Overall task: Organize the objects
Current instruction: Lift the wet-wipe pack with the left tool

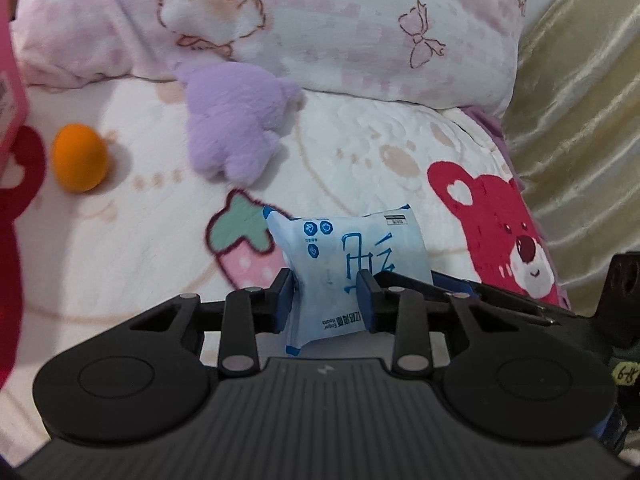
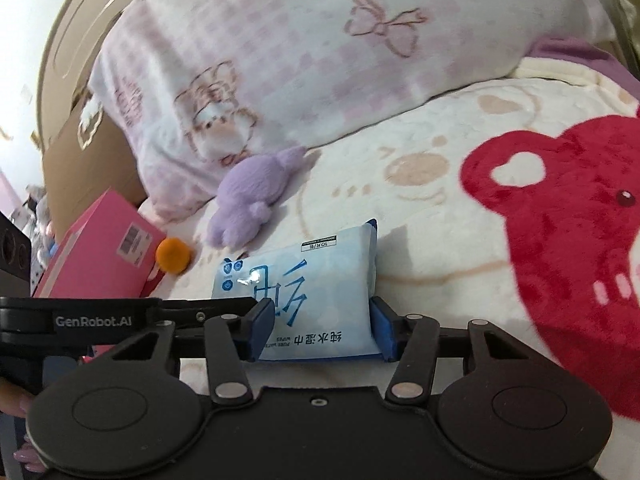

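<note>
A light blue pack of wet wipes (image 1: 348, 256) lies on the bed and both grippers have it between their pads. My left gripper (image 1: 326, 300) is shut on its near end, the pack bulging between the blue pads. My right gripper (image 2: 320, 326) is closed on the same pack (image 2: 308, 292) from its side. A purple plush toy (image 1: 232, 128) lies beyond the pack, near the pillow; it also shows in the right wrist view (image 2: 252, 196). An orange ball (image 1: 80, 158) lies to the left (image 2: 173, 255), beside a pink box (image 2: 104, 252).
A pink checked pillow (image 1: 320, 20) lies across the back of the bed. The white blanket (image 1: 360, 152) has a red bear print (image 1: 508, 232) at the right. A cream curtain (image 1: 580, 120) hangs at the right edge. A cardboard box (image 2: 84, 152) stands behind the pink box.
</note>
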`<state>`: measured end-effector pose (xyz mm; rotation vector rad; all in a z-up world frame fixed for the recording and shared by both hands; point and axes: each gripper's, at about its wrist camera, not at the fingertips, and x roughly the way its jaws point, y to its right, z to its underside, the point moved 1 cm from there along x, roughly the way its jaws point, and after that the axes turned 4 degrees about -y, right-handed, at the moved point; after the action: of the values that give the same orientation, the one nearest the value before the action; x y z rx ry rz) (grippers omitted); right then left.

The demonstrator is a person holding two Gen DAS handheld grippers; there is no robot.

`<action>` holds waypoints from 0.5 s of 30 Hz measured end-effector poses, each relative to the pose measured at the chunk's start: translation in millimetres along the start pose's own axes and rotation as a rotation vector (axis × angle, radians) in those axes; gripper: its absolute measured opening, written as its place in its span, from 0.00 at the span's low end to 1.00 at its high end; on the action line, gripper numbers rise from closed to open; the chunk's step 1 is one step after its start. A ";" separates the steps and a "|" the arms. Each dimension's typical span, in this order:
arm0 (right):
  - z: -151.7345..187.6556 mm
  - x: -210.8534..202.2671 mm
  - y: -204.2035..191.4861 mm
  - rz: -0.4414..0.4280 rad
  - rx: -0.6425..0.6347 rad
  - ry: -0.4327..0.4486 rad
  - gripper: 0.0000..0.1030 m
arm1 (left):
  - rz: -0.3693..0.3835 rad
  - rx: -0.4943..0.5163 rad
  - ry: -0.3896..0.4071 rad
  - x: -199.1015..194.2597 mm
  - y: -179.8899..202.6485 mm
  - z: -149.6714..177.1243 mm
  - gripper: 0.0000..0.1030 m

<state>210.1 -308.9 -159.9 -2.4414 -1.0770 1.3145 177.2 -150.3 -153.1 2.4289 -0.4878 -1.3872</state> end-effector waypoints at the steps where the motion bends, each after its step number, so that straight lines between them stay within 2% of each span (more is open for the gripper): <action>1: 2.0 -0.2 -3.6 -0.005 -0.004 -0.008 0.54 | -0.013 0.015 0.010 -5.1 0.6 3.2 0.31; 5: 7.5 -1.1 -14.6 -0.053 0.013 -0.047 0.54 | -0.041 0.108 0.061 -25.7 2.5 15.5 0.31; 9: 12.8 -5.3 -36.0 -0.038 -0.039 -0.060 0.52 | -0.055 0.108 0.044 -42.6 -4.9 23.5 0.31; 15: 28.0 -10.1 -60.3 -0.085 -0.039 -0.080 0.51 | -0.060 0.100 0.085 -74.2 -18.1 40.3 0.31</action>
<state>153.6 -276.9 -142.6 -2.3595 -1.2225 1.3880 109.5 -105.6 -123.5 2.5898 -0.4780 -1.3062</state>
